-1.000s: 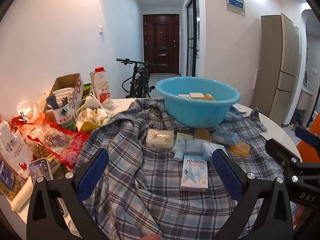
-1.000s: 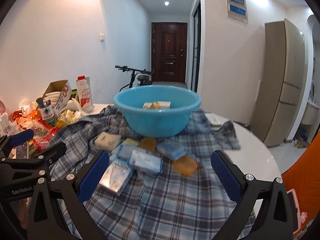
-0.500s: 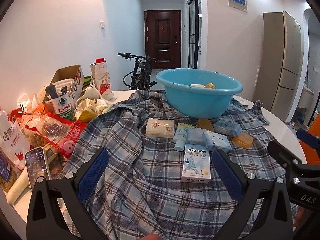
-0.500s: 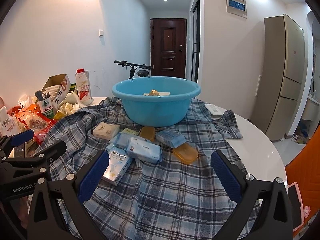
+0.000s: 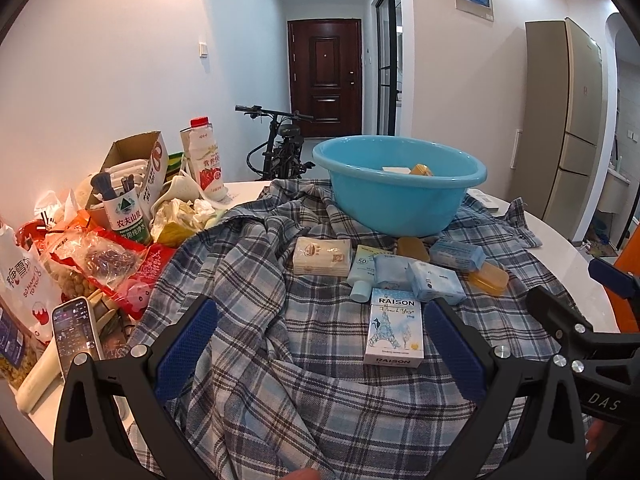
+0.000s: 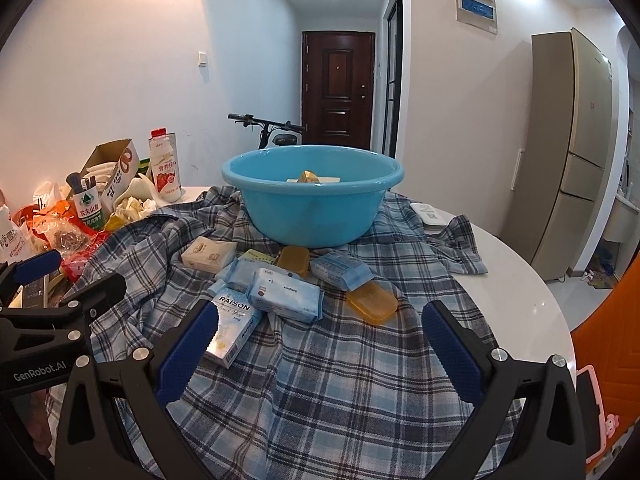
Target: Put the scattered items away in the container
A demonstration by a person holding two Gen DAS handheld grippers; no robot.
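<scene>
A blue basin [image 5: 400, 188] [image 6: 312, 196] stands on a plaid cloth [image 5: 248, 300] [image 6: 340, 380] with a few small items inside. In front of it lie a RAISON box [image 5: 395, 330] [image 6: 231, 326], a beige soap pack [image 5: 322, 256] [image 6: 208, 254], a sunscreen tube [image 5: 362, 272], blue wipe packs [image 5: 434, 286] [image 6: 286, 294] and amber soap bars [image 5: 489, 278] [image 6: 372, 302]. My left gripper [image 5: 320, 344] is open and empty, short of the box. My right gripper [image 6: 316, 344] is open and empty, just short of the wipe packs.
Snack bags [image 5: 80, 264], a phone [image 5: 76, 334], a green-labelled bottle [image 5: 126, 220], a cardboard box [image 5: 136, 160] and a milk carton [image 5: 204, 160] crowd the table's left. A white remote [image 6: 428, 214] lies at the back right. The round table's edge [image 6: 540, 300] curves along the right.
Both grippers have dipped and drawn a little closer to the items; the basin's inside shows less. Nothing was taken hold of.
</scene>
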